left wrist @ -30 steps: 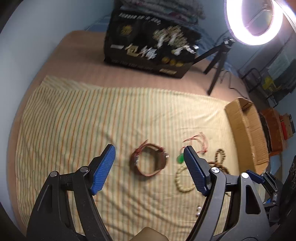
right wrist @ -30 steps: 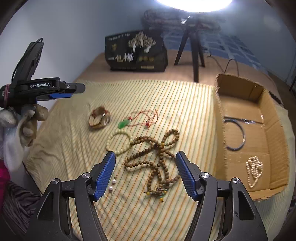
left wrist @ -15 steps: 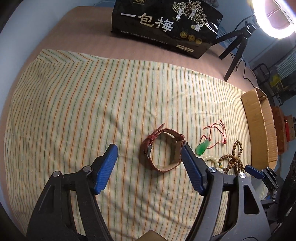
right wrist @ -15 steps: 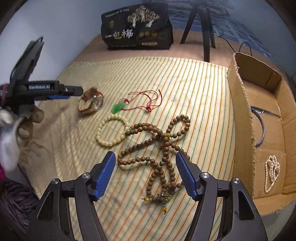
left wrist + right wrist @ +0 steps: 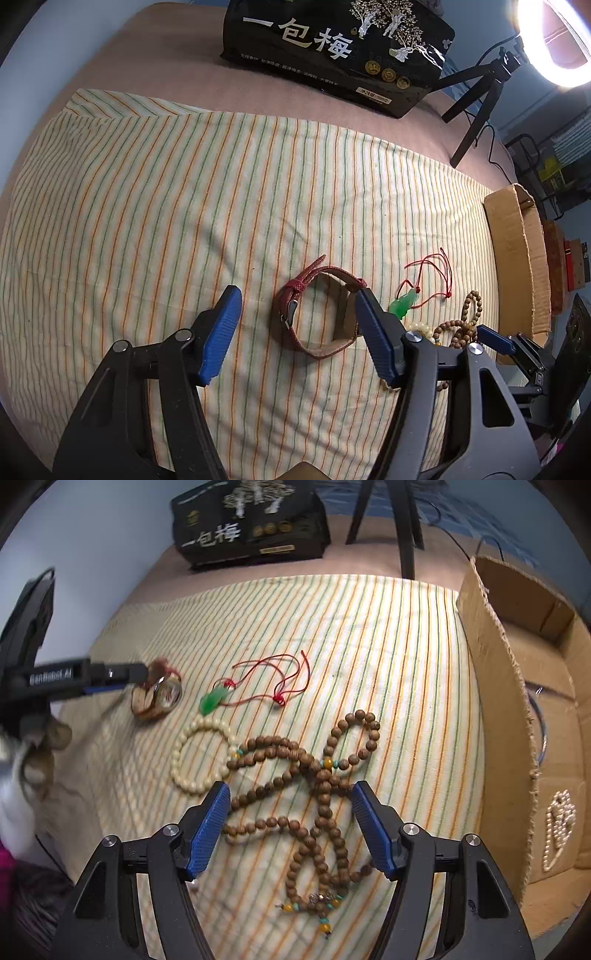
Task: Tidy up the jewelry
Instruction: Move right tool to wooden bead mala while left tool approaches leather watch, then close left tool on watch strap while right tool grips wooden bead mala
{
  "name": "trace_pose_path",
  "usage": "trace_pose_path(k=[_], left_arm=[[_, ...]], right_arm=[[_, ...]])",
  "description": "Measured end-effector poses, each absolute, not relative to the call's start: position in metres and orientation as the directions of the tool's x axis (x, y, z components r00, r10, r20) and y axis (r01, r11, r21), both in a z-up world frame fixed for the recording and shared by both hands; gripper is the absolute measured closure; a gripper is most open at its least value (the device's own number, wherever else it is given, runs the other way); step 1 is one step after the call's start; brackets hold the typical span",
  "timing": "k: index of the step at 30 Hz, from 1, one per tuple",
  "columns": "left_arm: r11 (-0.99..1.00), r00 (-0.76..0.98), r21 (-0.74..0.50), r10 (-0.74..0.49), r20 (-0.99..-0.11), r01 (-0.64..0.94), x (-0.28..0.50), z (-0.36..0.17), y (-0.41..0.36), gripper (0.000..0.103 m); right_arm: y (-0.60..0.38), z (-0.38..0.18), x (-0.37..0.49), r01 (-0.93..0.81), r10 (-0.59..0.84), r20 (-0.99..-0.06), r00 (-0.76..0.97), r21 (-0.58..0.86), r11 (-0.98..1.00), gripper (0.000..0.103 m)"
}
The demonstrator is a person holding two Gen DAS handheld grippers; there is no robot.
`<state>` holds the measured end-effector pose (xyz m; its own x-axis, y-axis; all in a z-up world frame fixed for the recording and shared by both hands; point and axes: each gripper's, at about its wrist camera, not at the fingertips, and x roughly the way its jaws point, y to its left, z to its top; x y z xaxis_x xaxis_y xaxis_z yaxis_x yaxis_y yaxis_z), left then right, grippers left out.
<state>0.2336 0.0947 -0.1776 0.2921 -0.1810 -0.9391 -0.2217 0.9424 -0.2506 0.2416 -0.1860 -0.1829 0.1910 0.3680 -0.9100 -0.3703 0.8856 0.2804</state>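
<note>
A watch [image 5: 290, 295] with a red-brown woven strap lies on the striped cloth [image 5: 147, 184], between the fingers of my left gripper [image 5: 295, 299]. Its jaws are closing: the right pad is at the watch's side and the left pad stands apart. In the right wrist view the same watch [image 5: 162, 696] sits under the left gripper's fingers [image 5: 118, 672]. My right gripper [image 5: 291, 790] hangs open just above a long brown wooden bead necklace [image 5: 321, 775]. A cream bead bracelet [image 5: 184, 771] and a green pendant on red cord [image 5: 214, 701] lie beside the necklace.
A cardboard box [image 5: 495, 701] on the right holds a dark bangle [image 5: 543, 738] and a pale bead strand [image 5: 559, 823]. At the back stand a black printed bag [image 5: 332, 48], a tripod [image 5: 476, 110] and a ring light [image 5: 554, 37]. A person's hand [image 5: 37, 746] is at the left.
Both grippers have sunk closer to the cloth. The left jaws have narrowed around the watch. The right gripper has come down over the brown beads.
</note>
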Motion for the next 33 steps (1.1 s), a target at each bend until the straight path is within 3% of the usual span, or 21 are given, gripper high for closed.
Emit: trace_pose_path(k=[16, 26, 29, 33], left_arm=[[0.954, 0.261, -0.221, -0.164, -0.951, -0.204, 0.243, -0.195, 0.085, 0.040], [0.966, 0.249, -0.175, -0.124, -0.961, -0.193, 0.237, -0.200, 0.081, 0.059], [0.972, 0.250, -0.141, -0.092, -0.964, -0.187, 0.235, -0.200, 0.082, 0.074], [0.976, 0.257, -0.129, -0.081, -0.963, -0.176, 0.232, -0.198, 0.081, 0.089]], right_arm=[[-0.157, -0.201, 0.254, -0.415, 0.221, -0.955, 0.197, 0.123, 0.901, 0.034], [-0.163, -0.205, 0.242, -0.443, 0.230, -0.956, 0.184, 0.128, 0.888, 0.035], [-0.168, -0.205, 0.240, -0.447, 0.244, -0.952, 0.187, 0.138, 0.884, 0.042], [-0.168, -0.196, 0.236, -0.461, 0.281, -0.943, 0.180, 0.171, 0.871, 0.069]])
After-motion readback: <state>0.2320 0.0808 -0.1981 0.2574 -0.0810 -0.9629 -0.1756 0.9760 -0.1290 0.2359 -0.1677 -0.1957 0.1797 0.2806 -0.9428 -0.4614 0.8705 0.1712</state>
